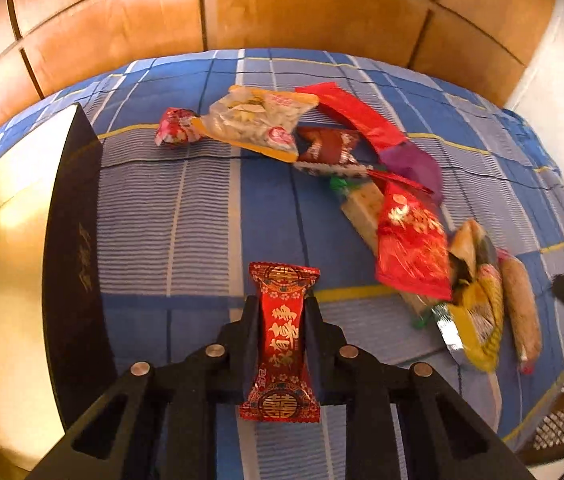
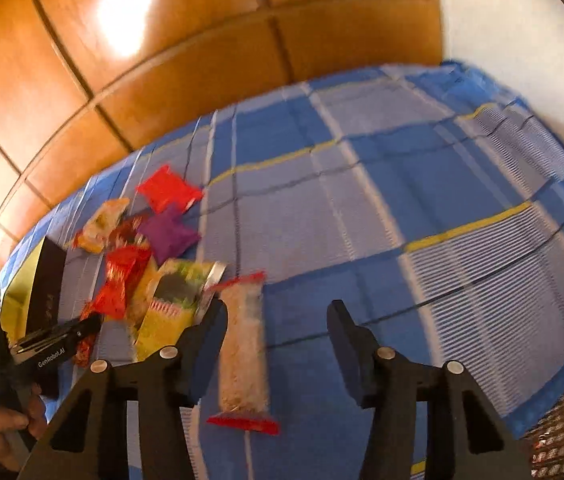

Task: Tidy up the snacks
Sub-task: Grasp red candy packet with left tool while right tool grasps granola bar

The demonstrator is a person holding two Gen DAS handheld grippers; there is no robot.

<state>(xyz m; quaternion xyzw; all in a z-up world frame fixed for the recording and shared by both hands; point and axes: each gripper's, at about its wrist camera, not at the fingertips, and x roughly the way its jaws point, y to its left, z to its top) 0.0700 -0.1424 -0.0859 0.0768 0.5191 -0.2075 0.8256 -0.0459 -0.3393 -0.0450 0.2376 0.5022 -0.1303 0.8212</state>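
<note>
The gold box point(image 1: 5, 280) lies at the left on the blue plaid bed point(image 1: 201, 208). Right of the box, the left gripper point(image 1: 282, 312) has its fingers clamped on a red candy point(image 1: 282, 340). Further right lies the snack pile point(image 1: 410, 240). The right gripper point(image 2: 277, 320) stands part open around a pale snack bar point(image 2: 241, 352), its right finger clear of it.

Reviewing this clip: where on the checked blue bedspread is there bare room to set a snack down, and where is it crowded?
Bare: the strip of bedspread between the black-and-gold box and the snack pile, and the wide stretch beyond the right claw. Crowded: the diagonal pile, from the clear nut packet to the yellow packet.
</note>
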